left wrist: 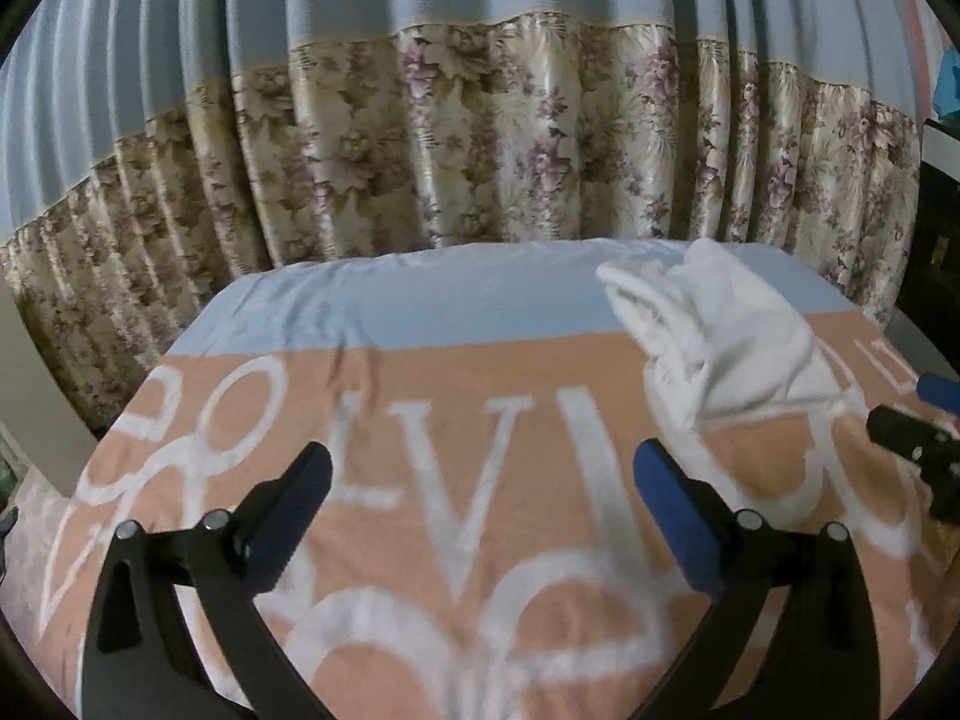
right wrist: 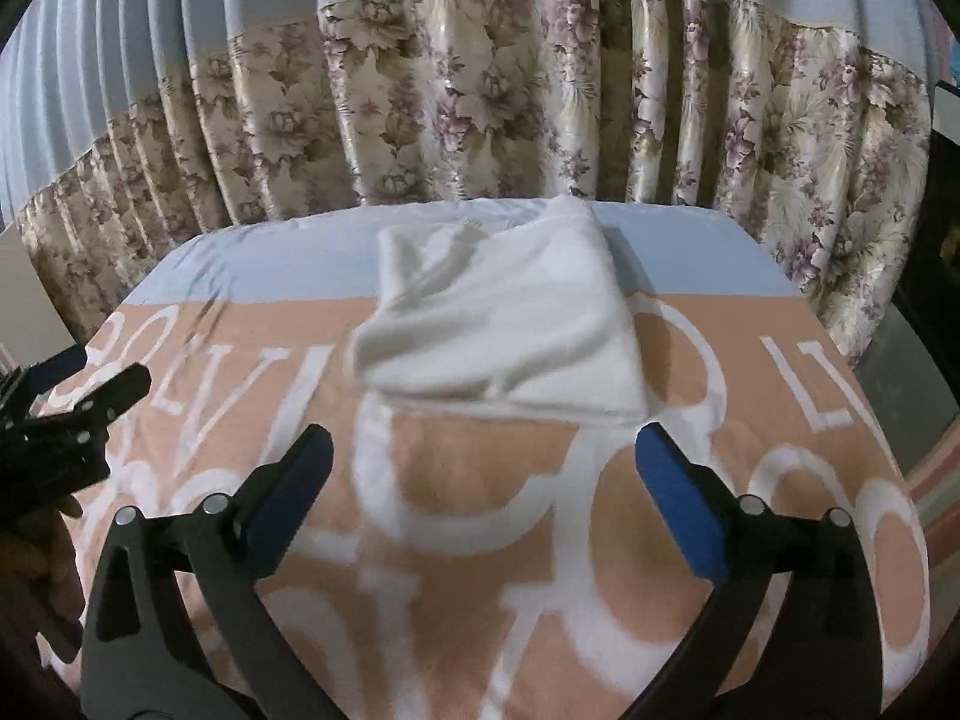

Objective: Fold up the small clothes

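Folded white garment (right wrist: 504, 324) lying on the peach-and-white lettered blanket (right wrist: 480, 540), both grippers hovering empty.

The garment sits toward the far side of the bed, straddling the line where the peach print meets the pale blue sheet (right wrist: 252, 264); its long axis seems to run near to far, the thick folded edge facing the near side (the picture is blurred, so finer creases are hard to read). The right gripper (right wrist: 483, 450) hangs just short of that near edge, fingers spread wide with nothing between them. The left gripper (left wrist: 480, 468) is off to the left over bare lettering, fingers likewise wide apart and empty. A flowered curtain (right wrist: 540, 90) hangs behind the bed.
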Action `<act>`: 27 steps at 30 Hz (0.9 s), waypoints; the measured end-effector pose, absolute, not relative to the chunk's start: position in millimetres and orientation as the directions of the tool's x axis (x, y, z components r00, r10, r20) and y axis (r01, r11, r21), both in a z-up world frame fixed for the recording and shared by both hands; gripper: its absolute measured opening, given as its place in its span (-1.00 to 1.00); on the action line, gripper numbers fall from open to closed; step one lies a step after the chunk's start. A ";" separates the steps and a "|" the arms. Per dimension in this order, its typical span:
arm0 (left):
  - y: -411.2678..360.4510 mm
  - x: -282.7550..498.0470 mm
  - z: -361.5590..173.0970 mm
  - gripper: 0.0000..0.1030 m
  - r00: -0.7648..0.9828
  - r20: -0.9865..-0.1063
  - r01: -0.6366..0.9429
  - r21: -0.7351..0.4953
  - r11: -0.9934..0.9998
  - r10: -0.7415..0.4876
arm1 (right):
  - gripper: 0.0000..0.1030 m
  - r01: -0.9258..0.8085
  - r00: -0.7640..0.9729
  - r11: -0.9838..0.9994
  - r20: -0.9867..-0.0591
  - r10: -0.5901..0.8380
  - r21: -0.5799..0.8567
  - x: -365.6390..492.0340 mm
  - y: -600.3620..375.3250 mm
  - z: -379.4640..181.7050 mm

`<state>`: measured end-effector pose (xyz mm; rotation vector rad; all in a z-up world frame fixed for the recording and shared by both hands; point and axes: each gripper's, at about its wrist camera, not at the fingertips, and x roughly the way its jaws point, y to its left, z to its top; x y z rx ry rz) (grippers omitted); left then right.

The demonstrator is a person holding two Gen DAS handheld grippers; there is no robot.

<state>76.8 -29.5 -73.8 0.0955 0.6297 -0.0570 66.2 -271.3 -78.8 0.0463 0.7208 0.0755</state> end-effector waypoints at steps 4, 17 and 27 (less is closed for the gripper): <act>-5.5 36.8 -61.6 0.96 0.836 -0.548 0.029 0.006 1.000 -0.021 | 0.94 -0.042 0.752 0.999 -0.656 0.054 0.035 39.0 -252.2 -74.4; 15.1 -19.4 -71.3 0.96 0.807 -0.590 0.022 -0.033 0.999 -0.037 | 0.94 -0.037 0.790 0.999 -0.613 0.024 -0.009 -23.9 -224.1 -71.1; 15.3 -29.3 -63.2 0.96 0.824 -0.567 -0.018 -0.004 1.000 0.012 | 0.94 -0.043 0.802 0.999 -0.597 0.018 -0.028 -29.6 -217.3 -67.9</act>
